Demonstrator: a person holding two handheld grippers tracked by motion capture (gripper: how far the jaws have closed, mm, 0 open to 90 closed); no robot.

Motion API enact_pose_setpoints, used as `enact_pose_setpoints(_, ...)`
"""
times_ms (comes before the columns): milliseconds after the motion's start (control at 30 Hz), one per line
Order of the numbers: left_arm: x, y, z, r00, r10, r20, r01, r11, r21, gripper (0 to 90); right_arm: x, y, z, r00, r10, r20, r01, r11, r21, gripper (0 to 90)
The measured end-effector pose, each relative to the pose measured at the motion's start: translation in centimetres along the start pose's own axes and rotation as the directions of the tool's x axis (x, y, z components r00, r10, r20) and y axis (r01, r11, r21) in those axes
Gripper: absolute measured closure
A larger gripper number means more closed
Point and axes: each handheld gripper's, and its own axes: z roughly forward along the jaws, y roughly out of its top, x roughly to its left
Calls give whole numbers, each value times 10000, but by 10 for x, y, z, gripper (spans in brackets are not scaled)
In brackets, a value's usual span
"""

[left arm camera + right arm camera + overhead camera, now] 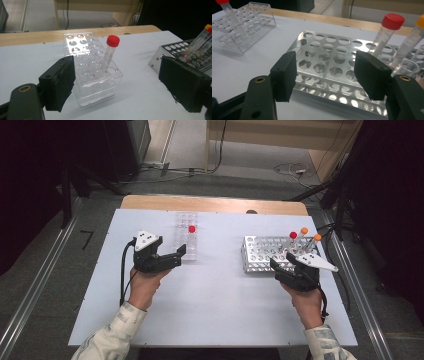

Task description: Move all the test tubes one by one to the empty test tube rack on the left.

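A clear plastic rack (185,242) stands left of centre and holds one red-capped tube (192,228). My left gripper (175,257) is open just in front of that rack. In the left gripper view its jaws stand wide apart (122,80) with the clear rack (92,75) and the leaning red-capped tube (110,53) between and beyond them. A metal rack (265,252) at the right holds a red-capped tube (293,235) and two orange-capped tubes (304,231). My right gripper (286,263) is open at the metal rack's near edge (325,75), holding nothing.
A white board (215,305) covers the wooden table, and its near half is bare. The metal rack (324,55) has several vacant holes. A red-capped tube (387,32) and an orange-capped one (412,42) stand at its far right. Cables lie on the floor behind.
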Motion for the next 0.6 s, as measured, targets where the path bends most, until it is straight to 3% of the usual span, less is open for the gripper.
enact_pose_setpoints(233,8,-3,-3,9998,-65,-198,66,10000,47,143,-9,0,-1,9995,134,275,-134,9999,7,338)
enact_pose_setpoints(400,9,-4,-3,9996,-108,-266,109,9999,55,144,-10,3,6,9984,184,536,-177,9997,-141,387)
enact_pose_setpoints(500,7,-3,-3,9996,-90,-252,91,10000,2,144,-10,6,16,9942,505,949,-487,9986,-206,425)
enact_pose_setpoints(600,7,-3,-3,9997,-58,-218,57,10000,-28,146,-6,9,28,9831,483,1767,-482,9988,-50,464)
